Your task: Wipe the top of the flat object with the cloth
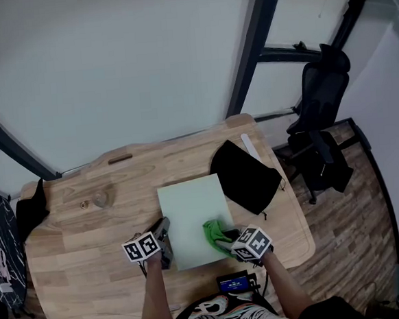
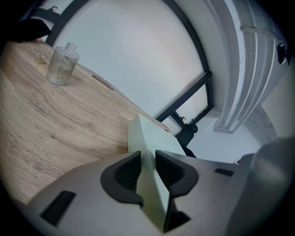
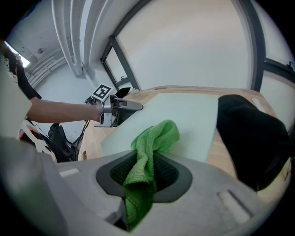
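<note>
I see the flat board in the middle of the table, with my left gripper on its near left edge and my right gripper at its near right corner, the cloth resting on the board. A soft bag lies just beside the board's far right corner. Well to the left a bottle stands with a small cap on its left, and an office chair stands beyond the table's right end.
</note>
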Action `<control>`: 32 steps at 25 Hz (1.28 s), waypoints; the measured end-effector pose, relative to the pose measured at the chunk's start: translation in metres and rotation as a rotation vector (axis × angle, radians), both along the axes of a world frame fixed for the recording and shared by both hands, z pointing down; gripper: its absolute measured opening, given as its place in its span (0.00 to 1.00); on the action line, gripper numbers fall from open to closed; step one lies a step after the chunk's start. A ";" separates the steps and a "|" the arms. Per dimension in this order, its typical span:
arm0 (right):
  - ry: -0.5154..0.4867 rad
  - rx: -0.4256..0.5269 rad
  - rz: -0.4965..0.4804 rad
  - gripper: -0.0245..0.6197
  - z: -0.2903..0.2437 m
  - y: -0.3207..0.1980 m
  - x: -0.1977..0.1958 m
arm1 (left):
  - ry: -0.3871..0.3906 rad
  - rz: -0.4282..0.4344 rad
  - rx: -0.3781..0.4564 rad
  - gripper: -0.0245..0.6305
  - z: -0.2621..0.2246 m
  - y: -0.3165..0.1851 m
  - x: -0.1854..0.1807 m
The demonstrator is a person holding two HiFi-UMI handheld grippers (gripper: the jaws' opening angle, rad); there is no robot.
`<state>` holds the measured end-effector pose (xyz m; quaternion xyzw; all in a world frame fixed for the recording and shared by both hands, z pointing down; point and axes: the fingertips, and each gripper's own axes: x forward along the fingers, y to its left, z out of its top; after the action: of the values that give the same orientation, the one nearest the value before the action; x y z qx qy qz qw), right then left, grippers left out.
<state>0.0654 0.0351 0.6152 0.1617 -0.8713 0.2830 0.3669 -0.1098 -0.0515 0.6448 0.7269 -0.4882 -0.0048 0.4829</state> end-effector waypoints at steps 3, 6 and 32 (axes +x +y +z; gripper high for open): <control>0.016 0.034 -0.017 0.18 0.000 0.002 0.003 | -0.014 -0.003 0.012 0.19 -0.003 -0.001 -0.003; 0.039 0.076 -0.047 0.18 0.001 0.003 0.003 | -0.014 0.000 0.017 0.19 -0.004 -0.001 -0.003; 0.082 0.140 -0.153 0.18 -0.001 -0.008 -0.009 | -0.034 0.026 0.018 0.18 -0.008 0.000 0.001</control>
<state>0.0567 0.0269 0.6139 0.1315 -0.8829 0.1857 0.4106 -0.1090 -0.0513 0.6367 0.7374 -0.4869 0.0092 0.4682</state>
